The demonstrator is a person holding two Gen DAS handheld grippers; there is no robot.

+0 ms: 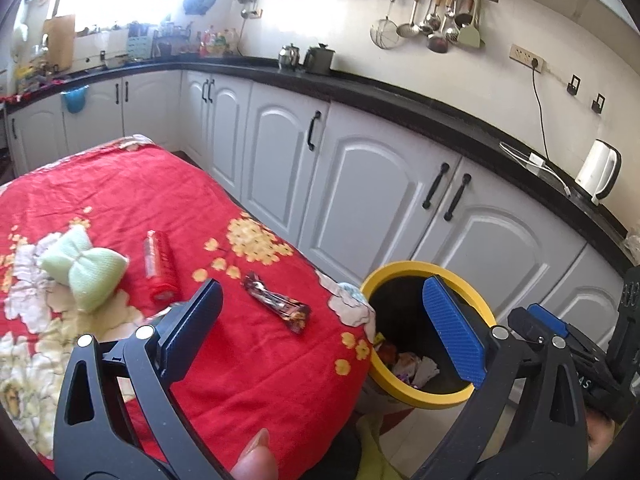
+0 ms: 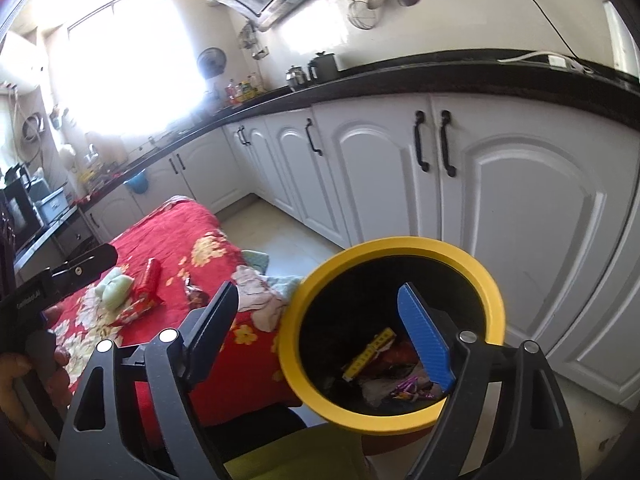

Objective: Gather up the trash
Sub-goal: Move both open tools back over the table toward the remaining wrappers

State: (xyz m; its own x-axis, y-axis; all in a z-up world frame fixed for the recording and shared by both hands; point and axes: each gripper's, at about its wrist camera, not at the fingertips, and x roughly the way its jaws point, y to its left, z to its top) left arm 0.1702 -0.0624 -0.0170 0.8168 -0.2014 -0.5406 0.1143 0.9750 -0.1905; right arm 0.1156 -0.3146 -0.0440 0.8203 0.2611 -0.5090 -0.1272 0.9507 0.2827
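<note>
Blue-padded and spread wide, the right hand-held gripper [image 2: 320,330] holds nothing; its jaws frame the yellow-rimmed bin [image 2: 394,298], where wrappers [image 2: 400,384] lie at the bottom. The left hand-held gripper [image 1: 324,328] is likewise released and empty above the red floral cloth [image 1: 248,360]. On that cloth, a dark snack wrapper [image 1: 278,307] lies toward 12 o'clock of the left jaws, a red packet [image 1: 159,266] at 10 o'clock, a pale green bundle [image 1: 86,270] farther left. White cabinets [image 1: 360,184] stand behind.

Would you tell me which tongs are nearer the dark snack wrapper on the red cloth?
Left. The left tongs hover just short of the wrapper; the right tongs hang over the bin.
</note>
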